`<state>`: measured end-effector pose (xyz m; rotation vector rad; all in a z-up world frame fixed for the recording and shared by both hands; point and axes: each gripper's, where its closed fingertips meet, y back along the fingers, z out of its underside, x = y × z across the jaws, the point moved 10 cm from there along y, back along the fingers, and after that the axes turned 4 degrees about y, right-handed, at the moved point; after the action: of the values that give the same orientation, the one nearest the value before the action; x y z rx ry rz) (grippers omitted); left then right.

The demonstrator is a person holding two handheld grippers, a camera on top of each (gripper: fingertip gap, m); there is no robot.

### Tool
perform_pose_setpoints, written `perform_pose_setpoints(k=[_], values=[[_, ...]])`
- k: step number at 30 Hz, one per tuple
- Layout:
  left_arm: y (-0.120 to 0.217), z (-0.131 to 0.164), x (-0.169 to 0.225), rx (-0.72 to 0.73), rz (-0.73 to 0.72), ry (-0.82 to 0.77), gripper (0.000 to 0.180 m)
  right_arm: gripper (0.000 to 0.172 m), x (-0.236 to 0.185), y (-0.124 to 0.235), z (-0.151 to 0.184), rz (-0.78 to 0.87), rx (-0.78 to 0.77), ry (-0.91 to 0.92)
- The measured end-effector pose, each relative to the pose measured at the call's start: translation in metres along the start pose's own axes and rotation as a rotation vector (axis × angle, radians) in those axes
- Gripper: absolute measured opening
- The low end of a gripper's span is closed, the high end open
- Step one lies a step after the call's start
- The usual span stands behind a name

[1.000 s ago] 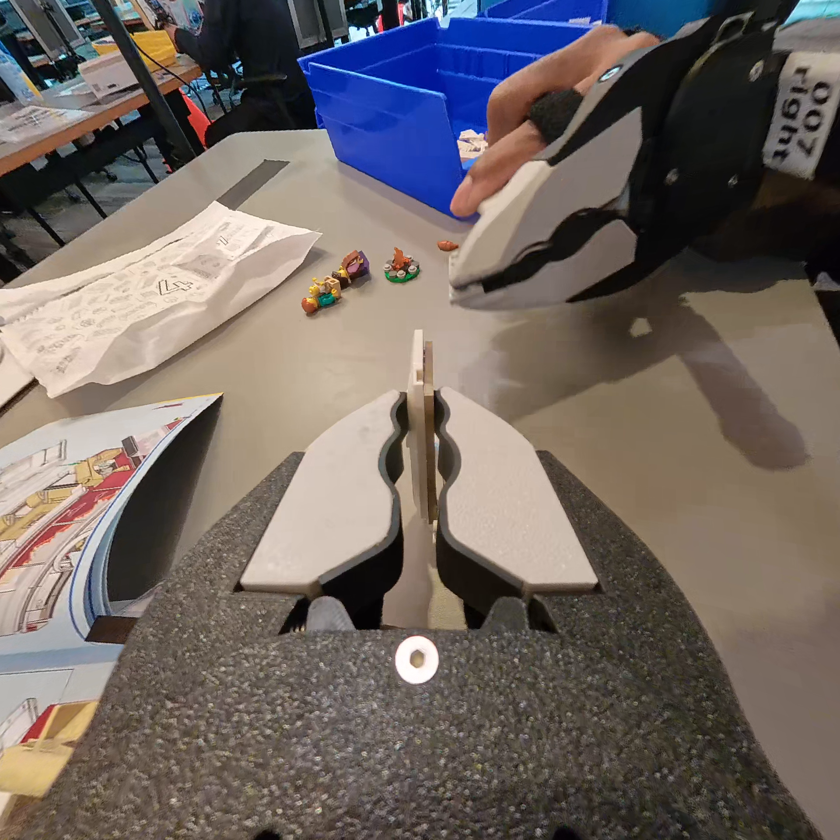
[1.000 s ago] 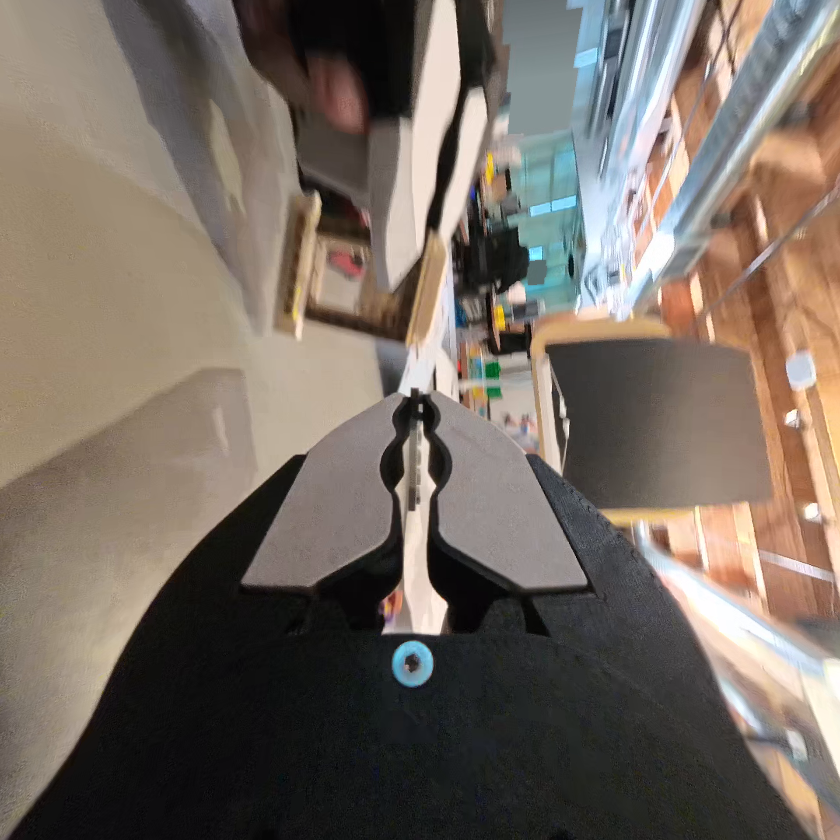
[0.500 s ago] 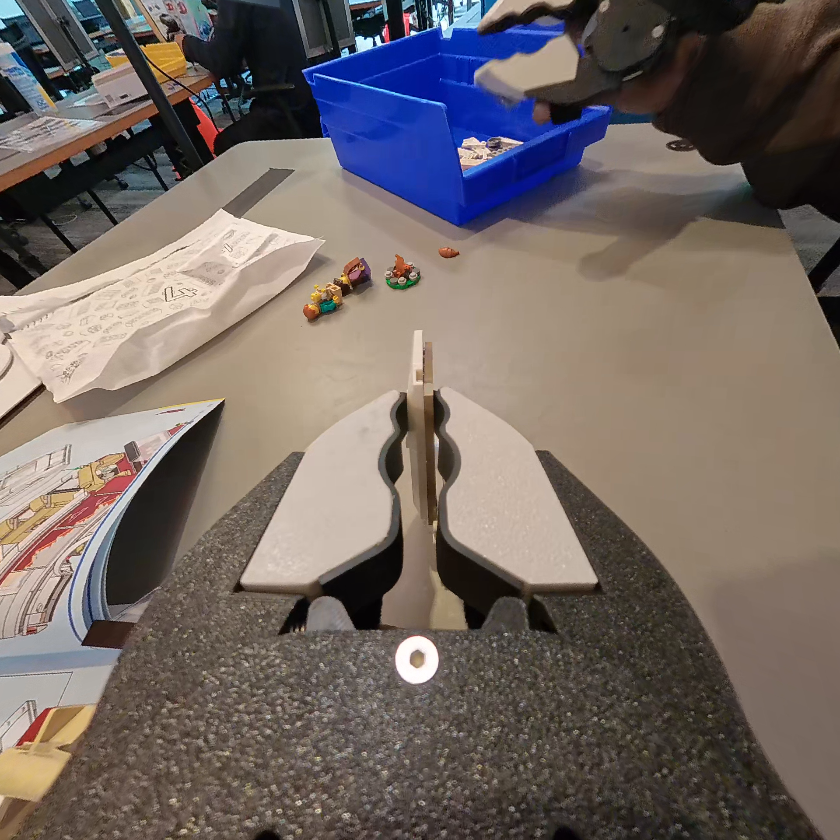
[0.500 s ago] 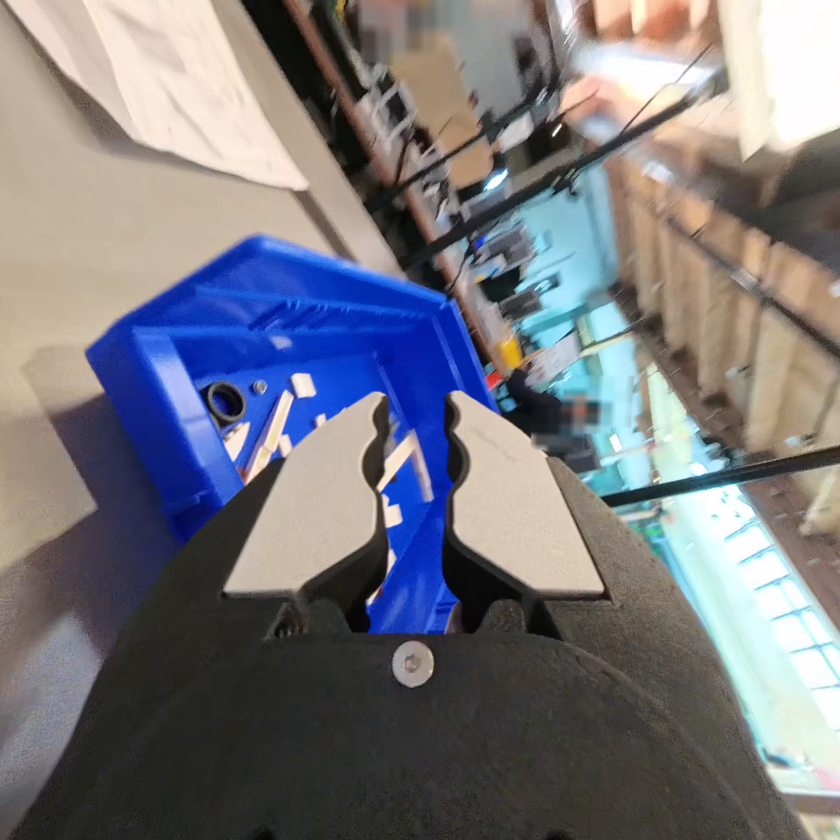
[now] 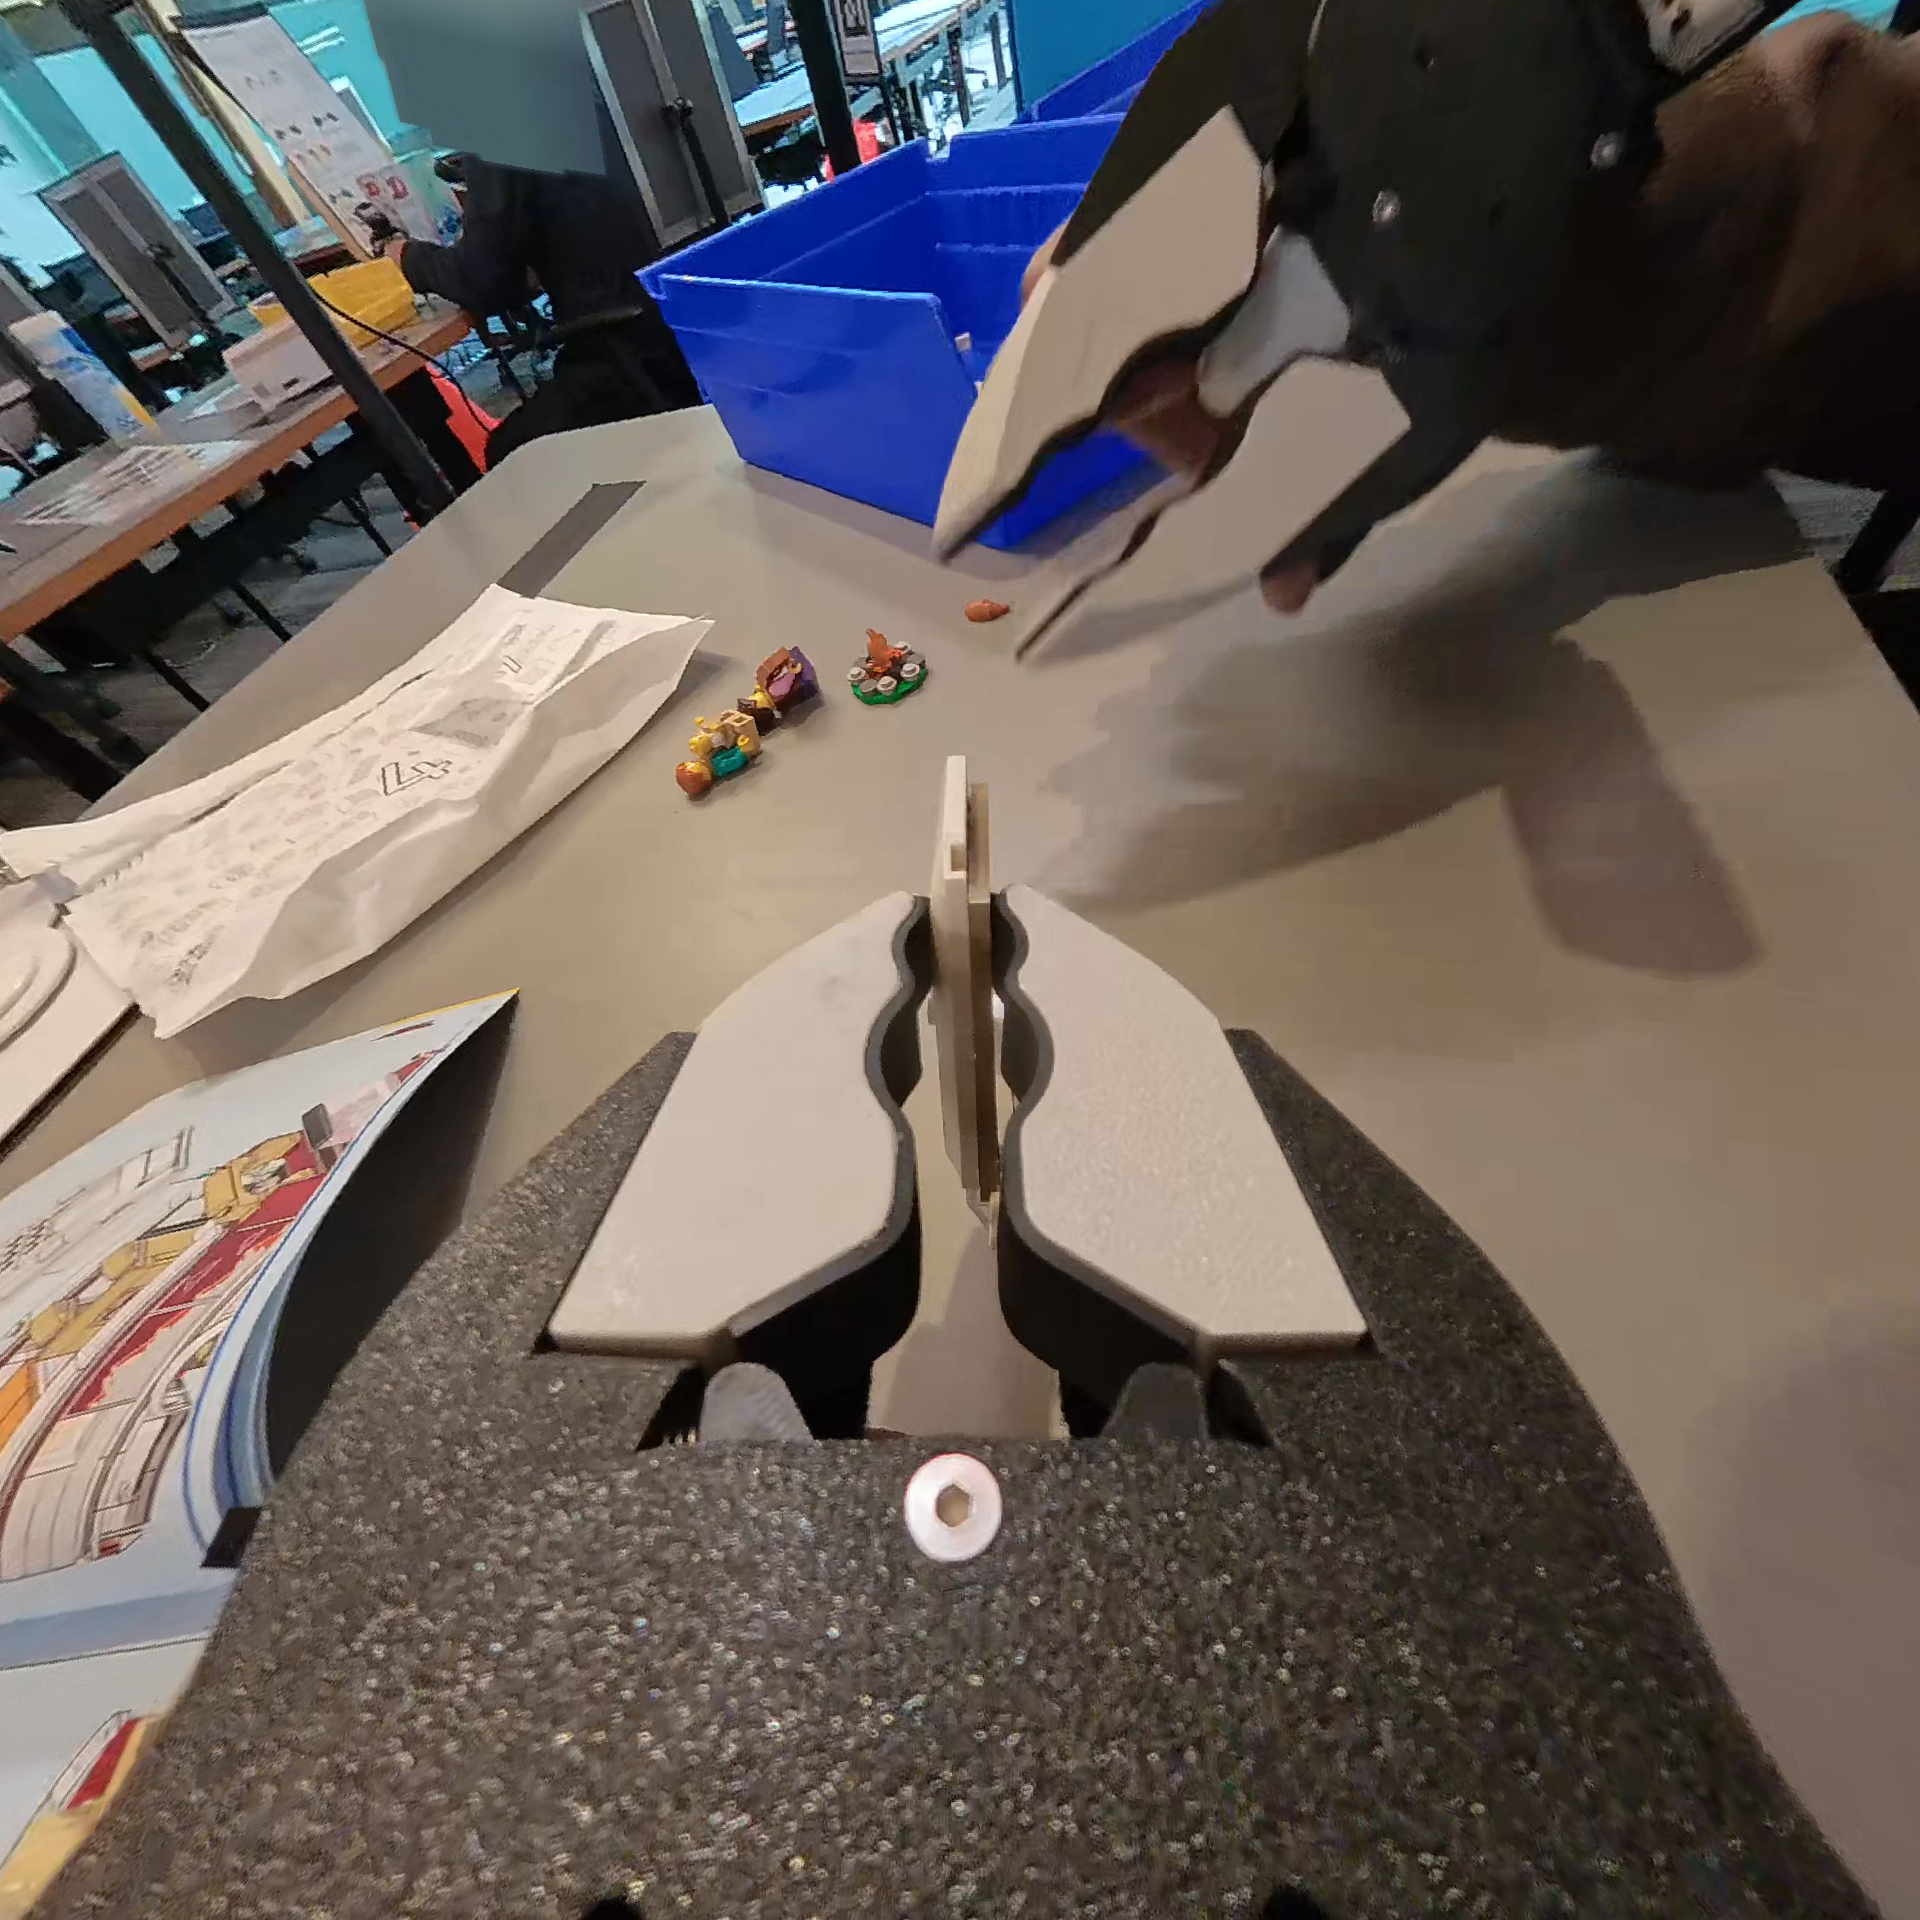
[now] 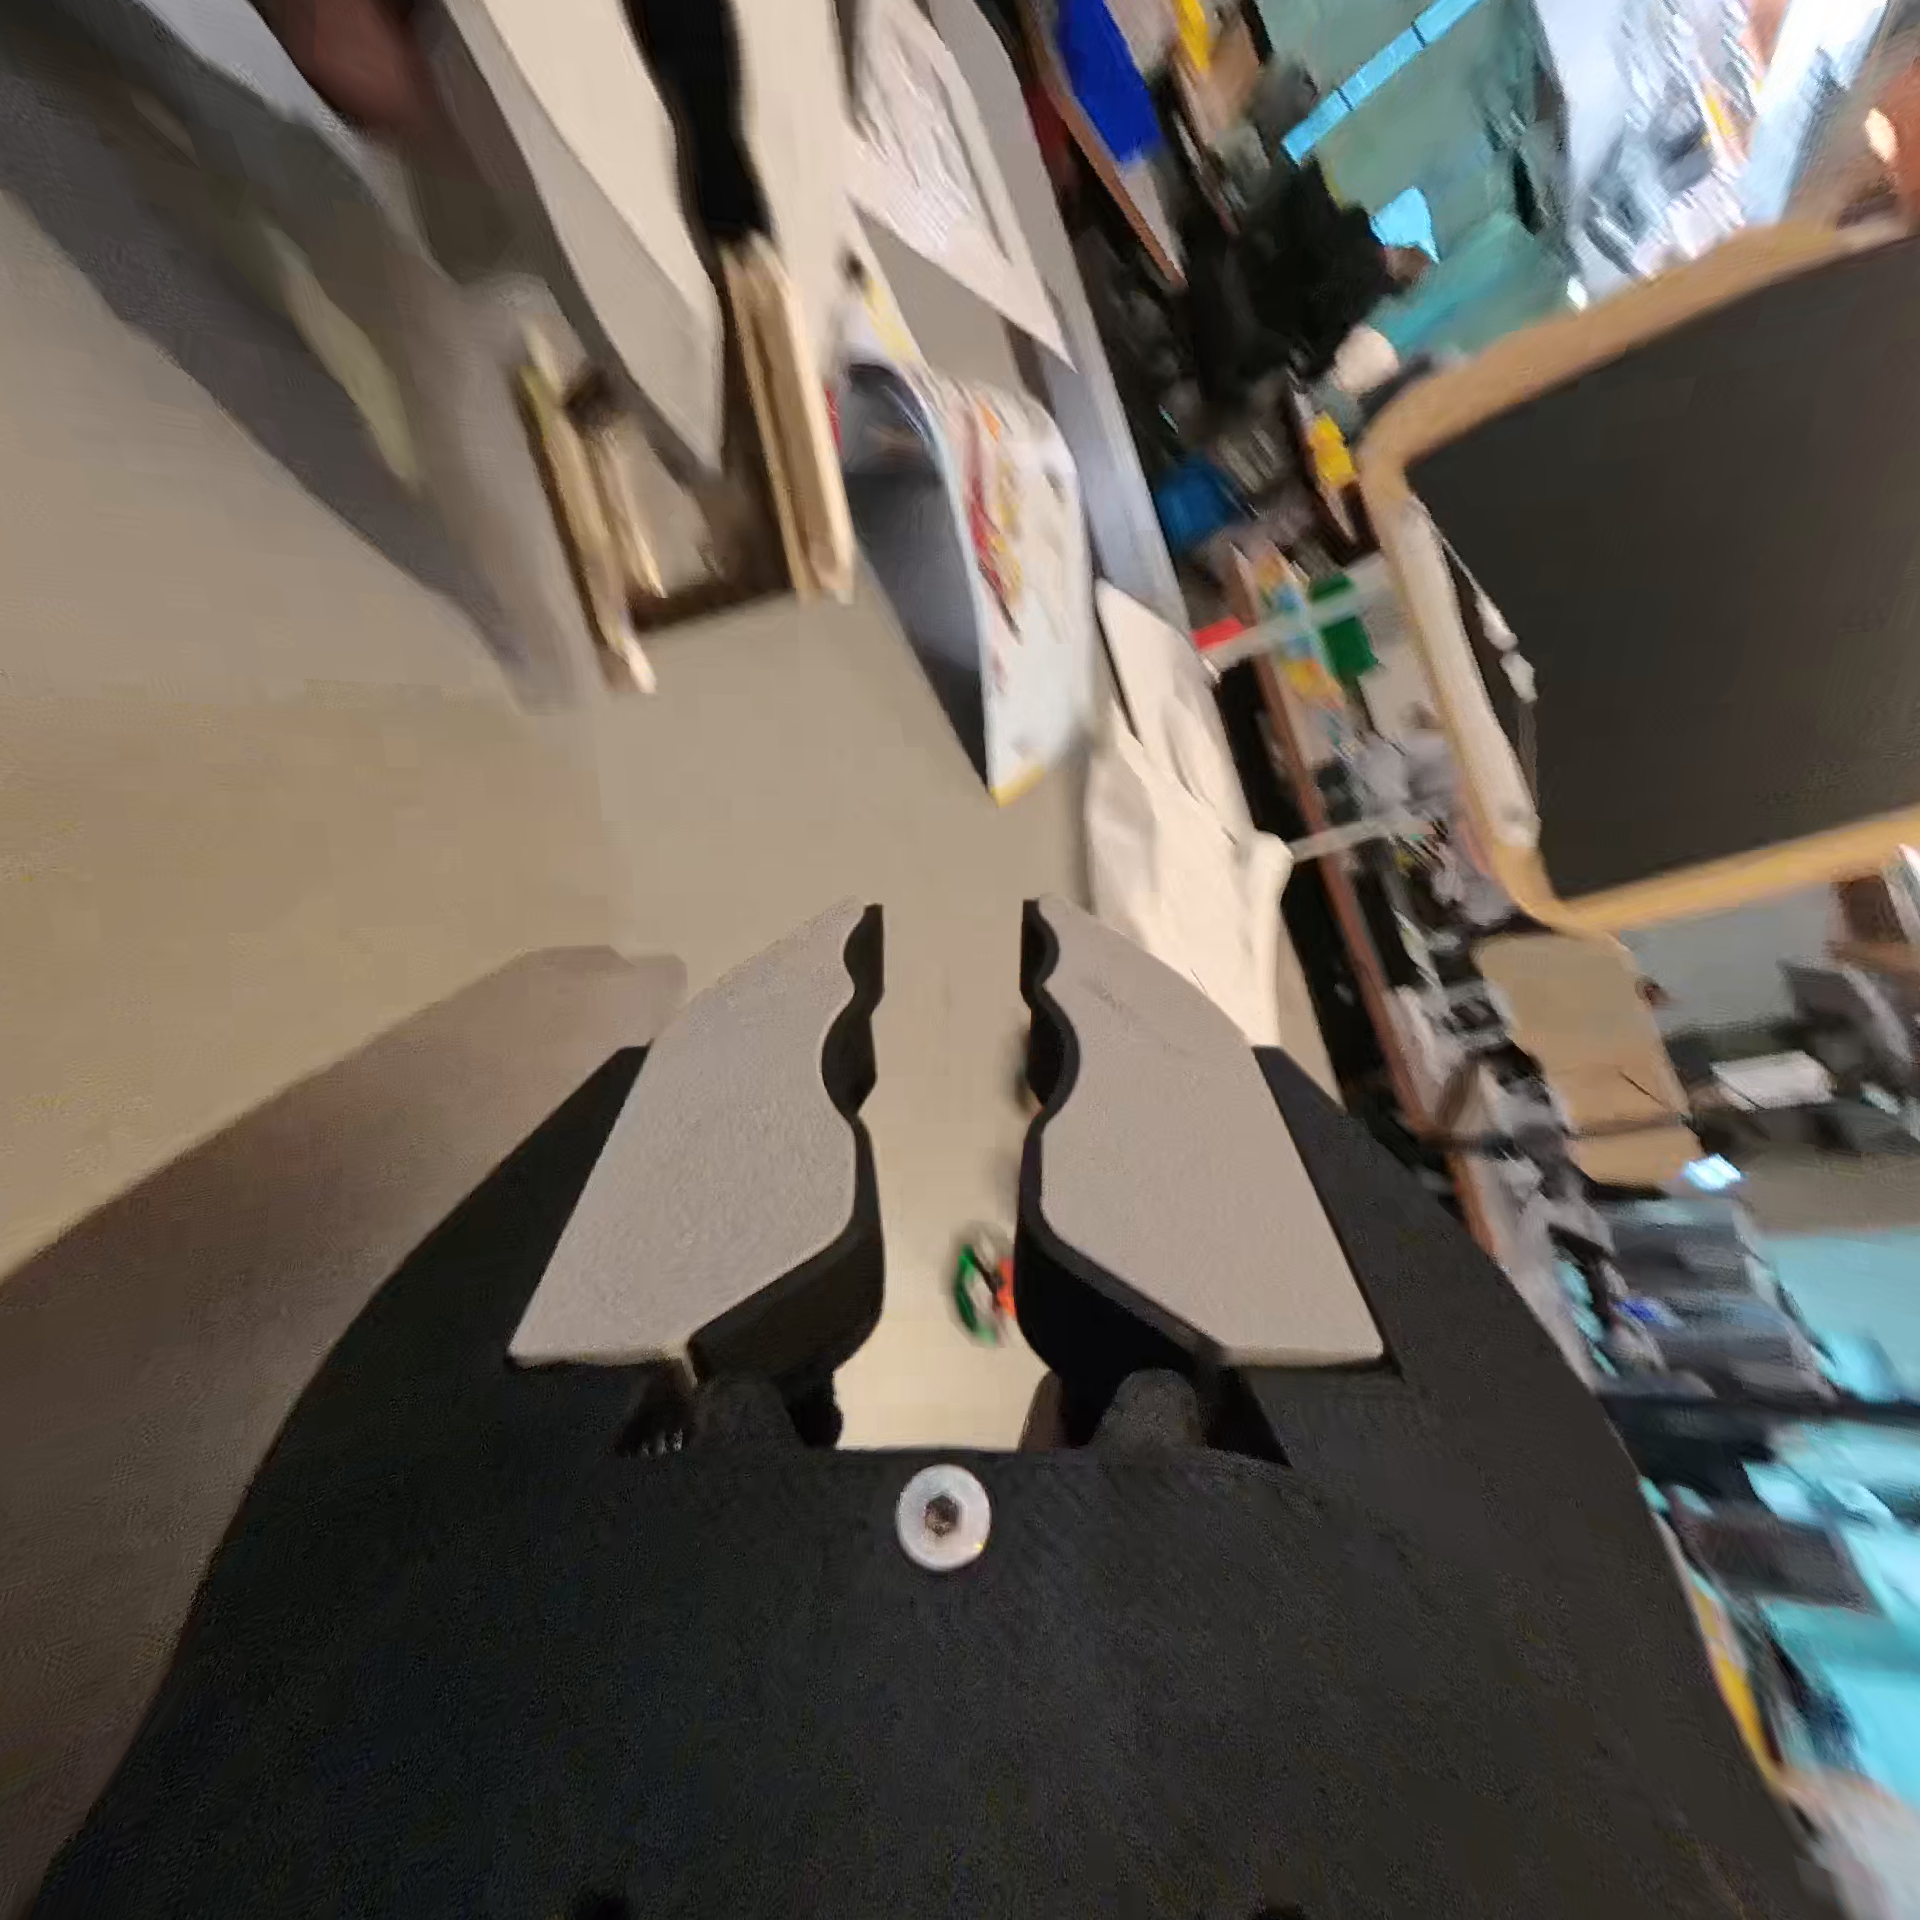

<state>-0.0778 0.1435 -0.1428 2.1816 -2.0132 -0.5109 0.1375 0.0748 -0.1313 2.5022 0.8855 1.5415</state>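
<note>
My left gripper [image 5: 961, 906] is shut on a flat tan brick assembly [image 5: 958, 862] made of two thin plates. It holds the assembly upright and edge-on above the grey table [image 5: 1351, 1039]. In the right wrist view the same assembly [image 6: 790, 436] looks like a tan frame sticking out of the left gripper's fingers [image 6: 613, 229]. My right gripper [image 6: 951, 914] is open with nothing between its pads. In the left wrist view it [image 5: 992, 592] hangs above the table in front of the blue bin [image 5: 831, 343], tilted and blurred.
Three small brick builds lie mid-table: one on a green base [image 5: 888, 673], a purple-brown one [image 5: 787, 675] and a yellow-teal one [image 5: 722, 750]. A small brown piece [image 5: 985, 610] lies nearby. A white paper bag [image 5: 364, 779] and an open booklet [image 5: 135, 1299] lie at the left. The gap from one gripper's tips to the other's is roughly 9 cm.
My right gripper swung out over the blue bin, opened there, and has come back toward the left gripper with open, bare jaws. The left gripper and its tan assembly have not moved.
</note>
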Motion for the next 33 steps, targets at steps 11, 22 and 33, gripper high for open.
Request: perform_pose_setpoints(k=[11, 22, 33], values=[[-0.003, 0.004, 0.004, -0.073, 0.004, -0.111, 0.01, 0.026, 0.005, -0.036, -0.036, -0.405, 0.282, -0.153], [-0.006, 0.008, 0.009, -0.11, -0.086, -0.291, 0.02, 0.004, -0.012, -0.039, -0.029, -0.3, 0.258, 0.008], [-0.015, 0.019, 0.012, -0.216, -0.153, -0.403, 0.033, 0.004, -0.024, -0.029, -0.02, -0.15, 0.393, 0.081]])
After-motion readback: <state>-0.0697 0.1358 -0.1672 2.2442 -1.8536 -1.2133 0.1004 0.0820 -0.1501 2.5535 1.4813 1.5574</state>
